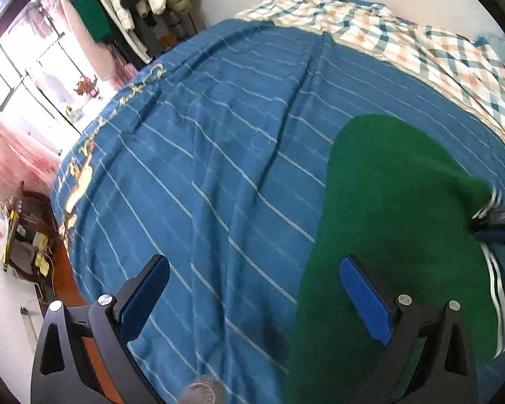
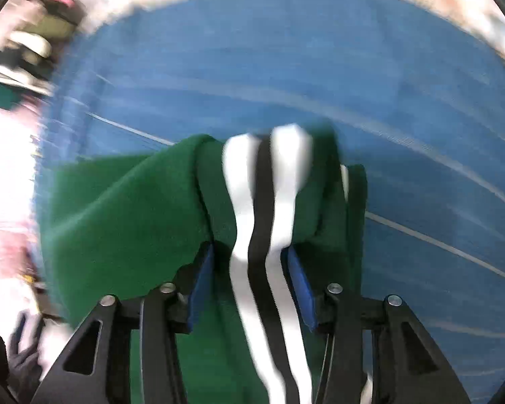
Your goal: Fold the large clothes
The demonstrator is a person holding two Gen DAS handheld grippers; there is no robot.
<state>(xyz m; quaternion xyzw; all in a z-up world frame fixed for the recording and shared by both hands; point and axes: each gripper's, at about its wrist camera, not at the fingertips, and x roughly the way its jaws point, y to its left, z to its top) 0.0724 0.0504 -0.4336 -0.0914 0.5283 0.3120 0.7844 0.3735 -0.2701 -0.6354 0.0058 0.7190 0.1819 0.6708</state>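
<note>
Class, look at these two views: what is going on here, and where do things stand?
A person with a two-finger tool in each hand is folding a green fleece garment with white and black stripes on a bed's blue striped sheet. The right tool has the striped part bunched between its blue pads, though the view is blurred. The left tool is open, holding nothing, with one finger over the green fabric.

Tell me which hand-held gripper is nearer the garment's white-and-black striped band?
Right. The right hand-held gripper has the striped band between its fingers; the left hand-held gripper hangs open beside the green garment.
</note>
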